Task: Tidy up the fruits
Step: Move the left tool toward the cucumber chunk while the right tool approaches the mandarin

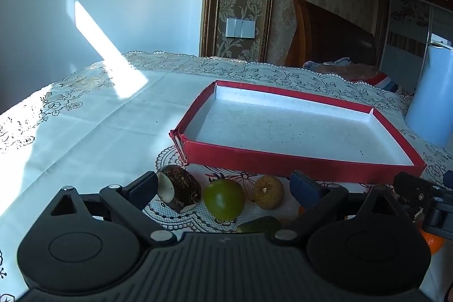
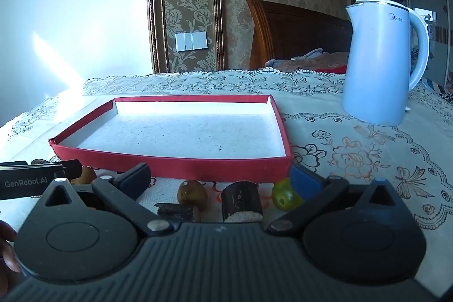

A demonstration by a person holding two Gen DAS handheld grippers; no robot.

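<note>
The left claw [image 1: 223, 188] hangs low over the tabletop [image 1: 93, 132] with its jaws spread wide and nothing pinched. Between its fingers lie a cut taro [image 1: 181, 188], a green fruit [image 1: 224, 199] and a small tan fruit [image 1: 268, 192], all on the lace cloth just in front of the red tray [image 1: 283, 160]. A dark green piece [image 1: 260, 225] peeks out at the claw body's edge, and something orange [image 1: 431, 242] shows at the far right, perhaps another fruit, though it is mostly hidden.

The right claw [image 2: 220, 181] is likewise spread wide, gripping nothing. Between its fingers sit a brownish fruit [image 2: 192, 194], a dark cut stalk piece [image 2: 242, 201], a second dark piece [image 2: 177, 212] lying nearer the camera, and a yellow-green fruit [image 2: 286, 196] just beside the blue pad. The tray's white floor holds no fruit; all pieces lie along its near wall. A pale blue kettle [image 2: 379, 61] stands on the tabletop, behind and to the right of the tray, well apart from the fruit.
</note>
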